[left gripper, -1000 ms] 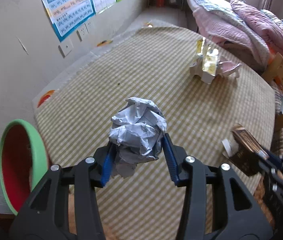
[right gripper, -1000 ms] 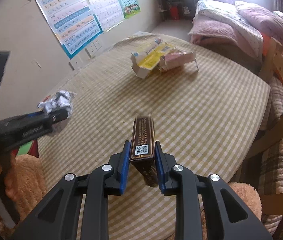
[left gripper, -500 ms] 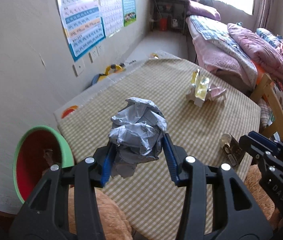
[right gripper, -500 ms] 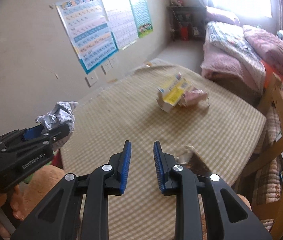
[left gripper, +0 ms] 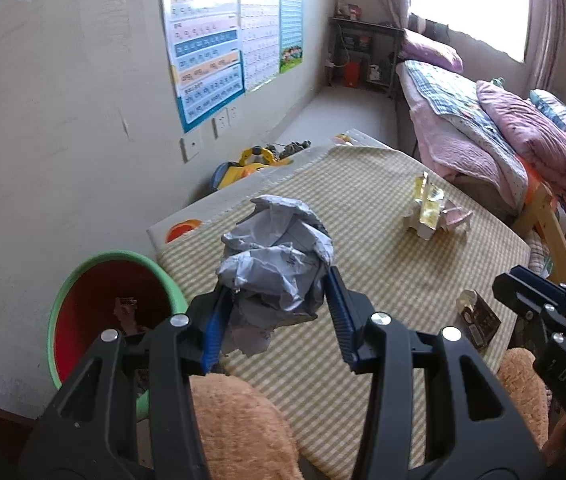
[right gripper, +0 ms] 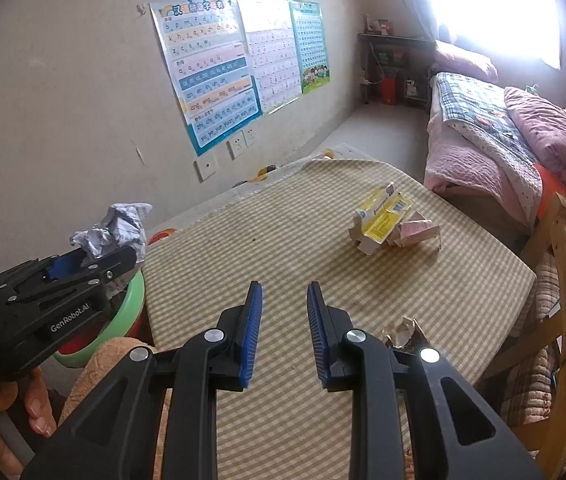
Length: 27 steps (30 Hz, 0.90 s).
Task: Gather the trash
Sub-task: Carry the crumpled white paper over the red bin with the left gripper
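My left gripper is shut on a crumpled grey-white paper ball, held in the air over the near left corner of the checked table. The ball and the left gripper also show at the left of the right wrist view. A green bin with a red inside stands on the floor below and to the left. My right gripper hovers above the table's near edge, jaws a narrow gap apart and empty. A small dark box lies on the table near that edge, its torn end peeking out beside the right finger.
A crushed yellow carton and a pink one lie at the table's far right. A tan plush thing sits below the near edge. A wooden chair and a bed stand to the right. The wall is on the left.
The dark box has left my right gripper and now lies on the table. Both grippers have risen and drawn back; the left still carries the paper ball, and more of the bin shows.
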Each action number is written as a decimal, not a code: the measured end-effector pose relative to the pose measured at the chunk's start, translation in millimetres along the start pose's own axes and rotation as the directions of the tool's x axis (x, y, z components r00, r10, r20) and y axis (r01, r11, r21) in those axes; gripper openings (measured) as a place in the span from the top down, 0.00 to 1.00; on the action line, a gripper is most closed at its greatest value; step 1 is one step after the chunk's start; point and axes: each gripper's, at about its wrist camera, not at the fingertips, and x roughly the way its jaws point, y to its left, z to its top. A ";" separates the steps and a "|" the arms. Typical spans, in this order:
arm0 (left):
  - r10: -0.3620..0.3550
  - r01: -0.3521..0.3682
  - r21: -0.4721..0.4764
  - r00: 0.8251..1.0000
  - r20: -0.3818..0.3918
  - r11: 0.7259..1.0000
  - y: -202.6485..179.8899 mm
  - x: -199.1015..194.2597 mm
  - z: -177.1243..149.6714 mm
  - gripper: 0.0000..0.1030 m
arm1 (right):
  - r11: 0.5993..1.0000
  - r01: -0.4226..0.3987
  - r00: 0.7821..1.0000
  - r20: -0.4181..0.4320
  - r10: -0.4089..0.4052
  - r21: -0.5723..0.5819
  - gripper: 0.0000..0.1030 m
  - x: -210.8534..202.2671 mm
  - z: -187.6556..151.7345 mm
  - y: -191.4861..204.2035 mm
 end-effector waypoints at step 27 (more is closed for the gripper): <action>0.092 -0.084 -0.086 0.991 0.093 0.993 61.6 -30.6 -1.2 0.57 | 0.994 -0.019 1.000 -0.010 0.018 -0.104 0.78 4.4 12.4 50.1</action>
